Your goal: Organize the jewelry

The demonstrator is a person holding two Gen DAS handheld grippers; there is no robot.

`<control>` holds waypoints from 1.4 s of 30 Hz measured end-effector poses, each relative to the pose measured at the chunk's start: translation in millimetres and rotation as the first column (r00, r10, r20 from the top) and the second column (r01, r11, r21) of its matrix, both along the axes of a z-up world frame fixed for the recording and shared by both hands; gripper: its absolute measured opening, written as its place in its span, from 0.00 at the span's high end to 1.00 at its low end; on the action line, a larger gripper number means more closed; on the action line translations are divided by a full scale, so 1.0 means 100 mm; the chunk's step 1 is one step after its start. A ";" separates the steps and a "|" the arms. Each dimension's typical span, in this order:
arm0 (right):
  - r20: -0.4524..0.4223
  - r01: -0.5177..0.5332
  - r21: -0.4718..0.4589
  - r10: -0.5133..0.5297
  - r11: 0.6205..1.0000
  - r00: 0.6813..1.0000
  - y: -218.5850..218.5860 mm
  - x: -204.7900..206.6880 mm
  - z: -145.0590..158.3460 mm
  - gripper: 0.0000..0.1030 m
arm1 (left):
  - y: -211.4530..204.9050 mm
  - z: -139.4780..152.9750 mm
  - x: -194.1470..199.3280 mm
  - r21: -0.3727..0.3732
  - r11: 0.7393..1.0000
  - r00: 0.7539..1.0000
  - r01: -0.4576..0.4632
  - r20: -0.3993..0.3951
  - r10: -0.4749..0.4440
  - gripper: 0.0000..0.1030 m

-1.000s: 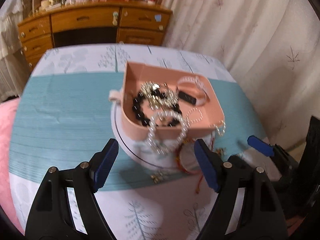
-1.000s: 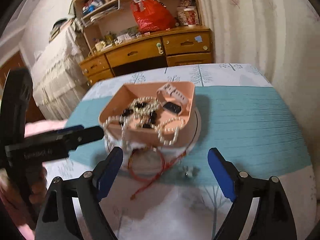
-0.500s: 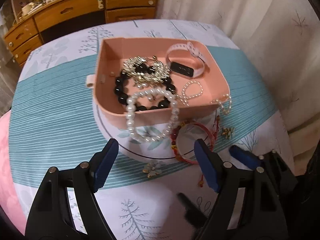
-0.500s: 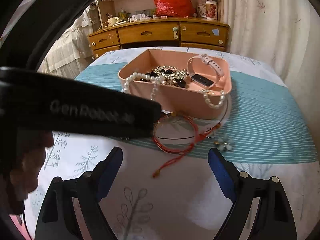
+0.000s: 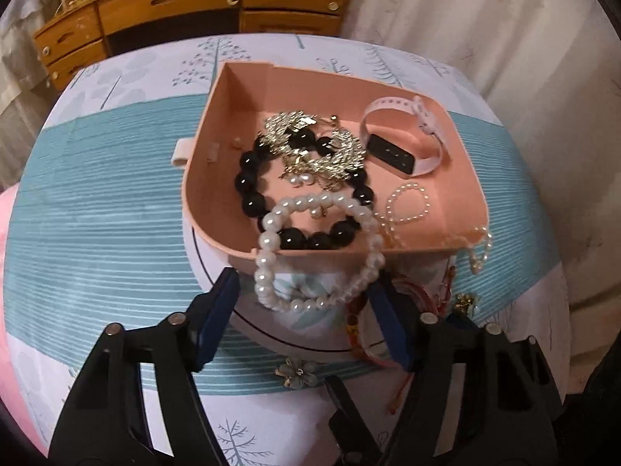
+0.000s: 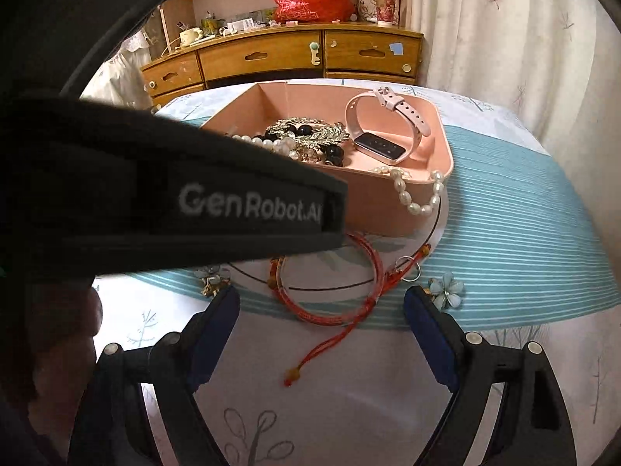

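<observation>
The left tool [image 5: 304,318] points steeply down at the near edge of the pink tray [image 5: 464,178]. Its jaws have just been closing but stand apart, and the hanging loop of the large pearl bracelet [image 5: 268,268] lies in the gap between them without either pad pressing on it. That bracelet is draped over the tray's near wall, half inside and half dangling toward the tool. Beyond the tool, inside the tray, lie a black bead bracelet [image 5: 248,182], a tangle of gold leaf jewelry [image 5: 333,151], a small pearl ring of beads [image 5: 407,204] and a pale pink watch [image 5: 403,136] at the far right corner. A thin pearl strand [image 5: 479,250] hangs over the tray's right near corner. Just beside the left tool's right finger is a red cord bracelet [image 5: 359,334], partly hidden by it, and a pale flower brooch [image 5: 297,371] sits on the surface just below the gap.

The right tool [image 6: 322,330] has its jaws wide apart with nothing between the pads. The red cord bracelet [image 6: 330,314] lies on the surface just ahead of it, its tail trailing back into the gap. A blue flower earring [image 6: 446,287] is near its right finger, another flower piece [image 6: 211,277] near its left finger. The body of the left tool fills the left of this view, crossing in front of the tray [image 6: 388,209].
</observation>
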State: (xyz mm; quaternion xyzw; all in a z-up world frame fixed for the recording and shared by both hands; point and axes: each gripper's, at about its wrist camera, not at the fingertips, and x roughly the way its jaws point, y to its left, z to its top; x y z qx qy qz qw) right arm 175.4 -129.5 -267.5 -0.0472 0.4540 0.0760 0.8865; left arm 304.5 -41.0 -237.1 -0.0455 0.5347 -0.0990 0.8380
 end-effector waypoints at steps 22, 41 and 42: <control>0.005 -0.068 0.013 0.068 0.998 0.998 0.03 0.01 0.02 0.42 | 0.32 0.36 -0.21 -0.051 0.997 0.990 -0.053 0.126 0.059 0.95; 0.262 -0.125 0.126 0.089 0.984 0.961 -0.10 0.21 1.40 0.41 | 0.25 1.38 0.06 -0.020 0.999 0.965 0.031 0.259 -0.025 0.95; 0.278 -0.118 0.129 0.078 0.985 0.958 -0.12 0.24 1.45 0.41 | 0.24 1.40 0.09 -0.021 0.999 0.964 0.033 0.263 -0.026 0.95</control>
